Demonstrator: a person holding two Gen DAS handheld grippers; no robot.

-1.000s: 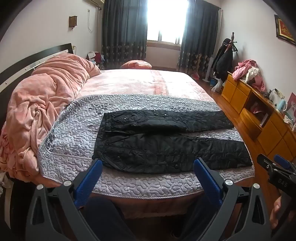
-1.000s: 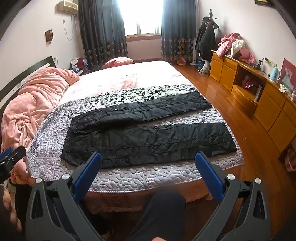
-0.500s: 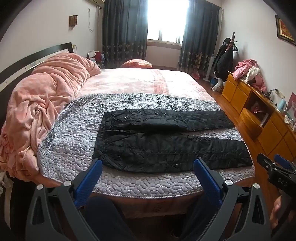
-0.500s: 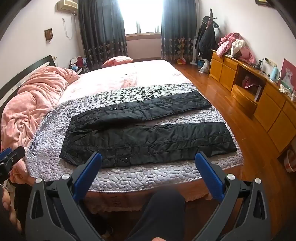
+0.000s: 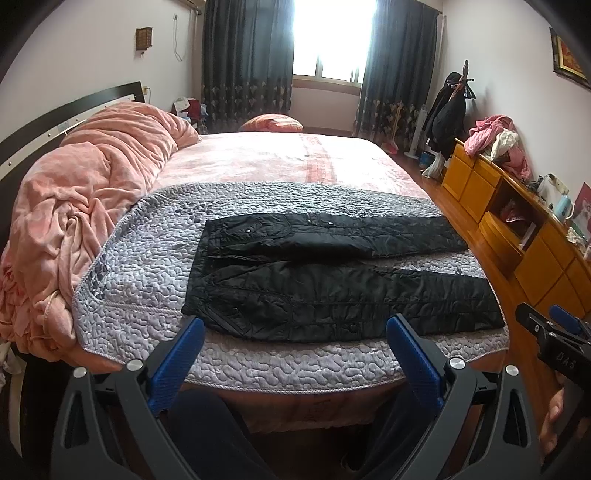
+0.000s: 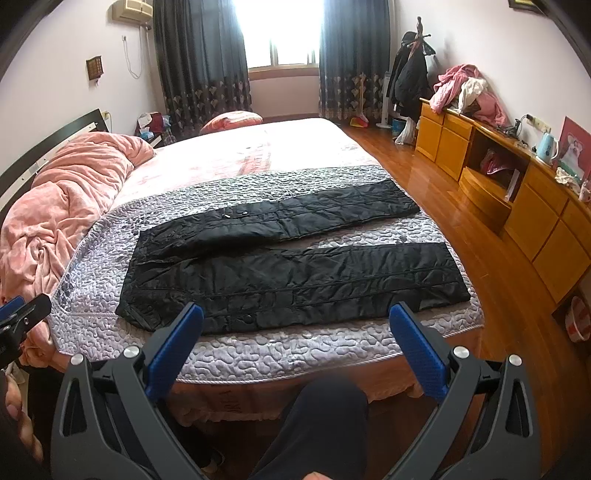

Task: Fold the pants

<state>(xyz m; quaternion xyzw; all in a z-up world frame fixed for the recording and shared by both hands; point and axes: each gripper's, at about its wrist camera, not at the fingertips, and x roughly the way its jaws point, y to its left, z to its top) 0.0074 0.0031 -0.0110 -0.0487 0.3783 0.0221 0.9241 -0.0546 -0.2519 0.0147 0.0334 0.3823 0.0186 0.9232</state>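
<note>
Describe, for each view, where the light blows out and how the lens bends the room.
Left wrist view: the window is blown out white, and the headboard and wooden cabinet curve. Right wrist view: the window glares, the wooden floor reflects it, corners darken.

I see black pants (image 5: 332,291) on a grey-lilac squiggle-quilted coverlet (image 5: 147,266); salmon-pink blanket (image 5: 81,206); honey-yellow cabinets (image 6: 546,221); blue pads (image 6: 177,343) on my jaws.

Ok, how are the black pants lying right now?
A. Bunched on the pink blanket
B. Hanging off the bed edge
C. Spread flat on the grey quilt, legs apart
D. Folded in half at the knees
C: the black pants lie flat on the grey quilt, with quilt showing between the two legs.
</note>
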